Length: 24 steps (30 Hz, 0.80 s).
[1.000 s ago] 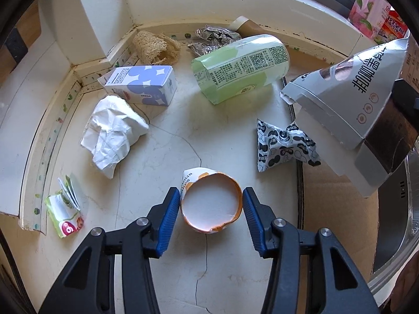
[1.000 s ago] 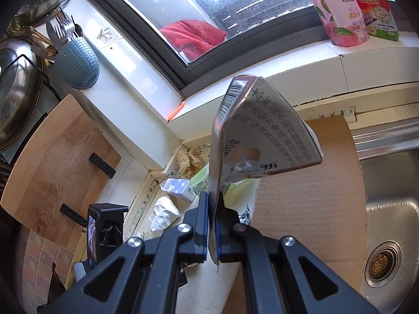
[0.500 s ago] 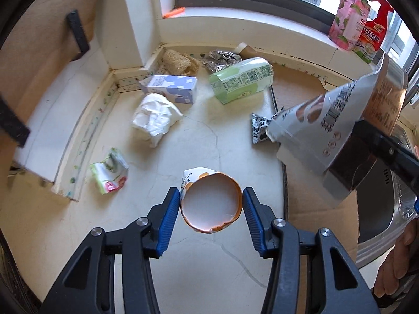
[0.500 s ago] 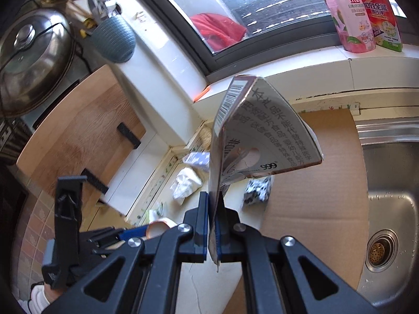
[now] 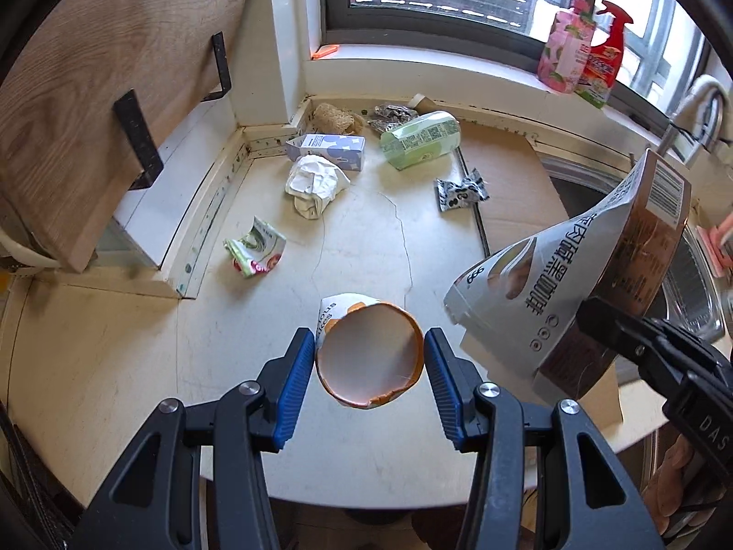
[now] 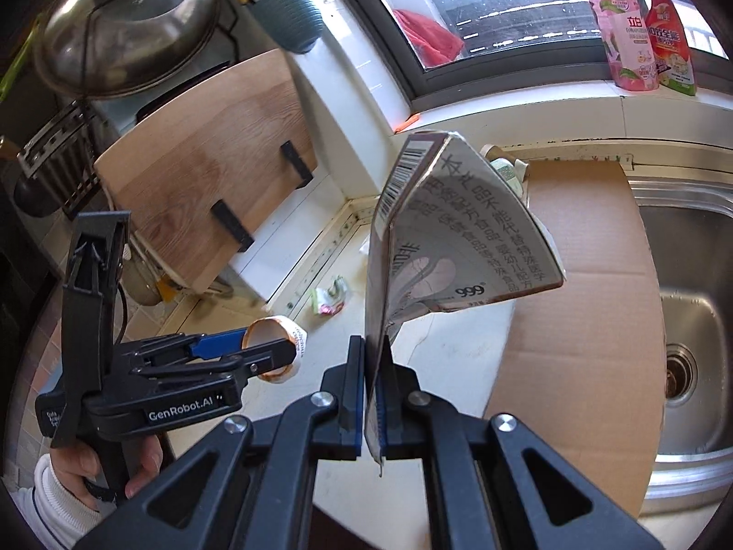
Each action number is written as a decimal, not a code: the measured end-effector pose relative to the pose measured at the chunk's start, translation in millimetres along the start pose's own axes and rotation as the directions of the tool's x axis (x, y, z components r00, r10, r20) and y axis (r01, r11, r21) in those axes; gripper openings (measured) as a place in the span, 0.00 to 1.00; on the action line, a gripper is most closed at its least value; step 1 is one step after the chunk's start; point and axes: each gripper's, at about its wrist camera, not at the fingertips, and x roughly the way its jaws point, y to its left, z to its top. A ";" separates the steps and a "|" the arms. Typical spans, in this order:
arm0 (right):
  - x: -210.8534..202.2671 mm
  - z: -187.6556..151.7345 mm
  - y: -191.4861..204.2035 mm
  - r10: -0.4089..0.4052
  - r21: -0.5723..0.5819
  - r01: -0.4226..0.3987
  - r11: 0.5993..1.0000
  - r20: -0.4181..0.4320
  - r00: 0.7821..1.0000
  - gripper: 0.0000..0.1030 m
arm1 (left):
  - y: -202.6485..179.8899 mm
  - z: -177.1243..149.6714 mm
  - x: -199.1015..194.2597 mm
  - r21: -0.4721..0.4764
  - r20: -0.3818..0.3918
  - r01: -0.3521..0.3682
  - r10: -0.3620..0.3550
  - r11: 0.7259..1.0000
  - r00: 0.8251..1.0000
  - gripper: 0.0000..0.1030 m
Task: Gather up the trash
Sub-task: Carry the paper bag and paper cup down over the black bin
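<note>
Left wrist view: your left gripper (image 5: 369, 362) is clasping a torn paper cup (image 5: 369, 357) that risks crumpling free; your right gripper (image 6: 374, 396) is pinching a flattened carton (image 6: 440, 247).

My right gripper (image 6: 374, 405) pinches the bottom edge of a flattened grey carton (image 6: 451, 247), which stands up before me, barcode on its top edge. To the left, my left gripper (image 6: 275, 350) holds a torn paper cup (image 6: 277, 348) with an orange rim. Beyond lie the pale countertop (image 6: 440, 343), a crumpled green-and-pink wrapper (image 6: 330, 299), a cardboard sheet (image 6: 582, 302) and the steel sink (image 6: 691, 316). Two bottles (image 6: 646, 36) stand on the windowsill.
</note>
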 end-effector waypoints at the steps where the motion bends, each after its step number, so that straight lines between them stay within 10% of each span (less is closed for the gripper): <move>1: -3.7 -7.2 8.2 -0.006 -0.003 0.006 1.000 0.004 1.000 0.04 | 1.5 -5.8 -4.7 0.008 0.000 0.007 -0.007 1.000 1.000 0.46; 24: -82.7 -165.6 125.4 -0.155 0.039 0.156 0.987 -0.022 0.988 0.04 | -1.3 -139.3 -76.7 0.141 -0.040 0.174 -0.170 0.975 0.985 0.46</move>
